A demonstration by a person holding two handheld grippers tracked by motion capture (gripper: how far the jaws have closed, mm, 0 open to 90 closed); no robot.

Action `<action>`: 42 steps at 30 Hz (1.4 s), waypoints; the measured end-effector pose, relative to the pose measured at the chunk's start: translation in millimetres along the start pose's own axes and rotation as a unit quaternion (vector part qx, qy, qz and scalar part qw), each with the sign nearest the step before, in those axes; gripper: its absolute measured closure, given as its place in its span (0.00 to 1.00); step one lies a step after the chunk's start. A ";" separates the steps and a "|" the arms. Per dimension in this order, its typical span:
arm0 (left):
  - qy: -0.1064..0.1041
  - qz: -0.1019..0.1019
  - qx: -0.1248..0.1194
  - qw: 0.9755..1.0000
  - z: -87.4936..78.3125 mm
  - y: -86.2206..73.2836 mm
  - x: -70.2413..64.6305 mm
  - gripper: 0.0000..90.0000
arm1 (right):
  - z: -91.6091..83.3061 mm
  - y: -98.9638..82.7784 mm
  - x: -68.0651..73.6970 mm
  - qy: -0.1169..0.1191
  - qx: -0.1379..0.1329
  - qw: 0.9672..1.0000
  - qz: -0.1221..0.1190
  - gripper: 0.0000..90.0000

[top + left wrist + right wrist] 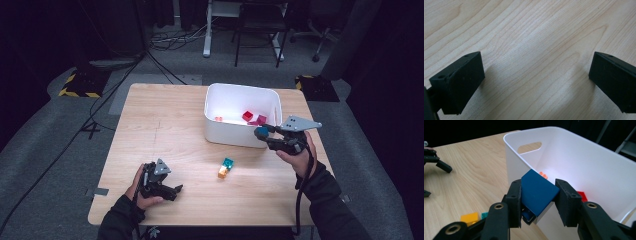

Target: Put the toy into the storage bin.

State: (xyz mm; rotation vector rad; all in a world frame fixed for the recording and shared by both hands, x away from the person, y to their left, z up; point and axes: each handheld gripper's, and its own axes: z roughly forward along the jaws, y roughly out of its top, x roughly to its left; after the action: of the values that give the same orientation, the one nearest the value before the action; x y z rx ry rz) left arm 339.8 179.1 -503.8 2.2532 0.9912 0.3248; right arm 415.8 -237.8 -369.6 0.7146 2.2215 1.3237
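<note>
Right claw clamps blue block; left claw agape.

I work in what looks like a lab or recording studio. My small wooden tabletop stands alone on grey carpet, ringed by black curtains. Cables trail over the floor, yellow-and-black hazard tape marks a stand base, and an office chair and desk legs stand behind.
</note>
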 end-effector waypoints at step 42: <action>0.000 0.000 0.000 1.000 0.0 0.0 0.0 0.00 | 27.3 39.0 -35.5 -0.046 0.002 0.999 0.016 0.66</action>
State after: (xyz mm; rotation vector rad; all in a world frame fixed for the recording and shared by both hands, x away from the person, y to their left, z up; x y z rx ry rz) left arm 339.8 179.0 -503.8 2.2525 0.9917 0.3243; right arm 467.4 -226.8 -342.5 0.7989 2.1496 1.2752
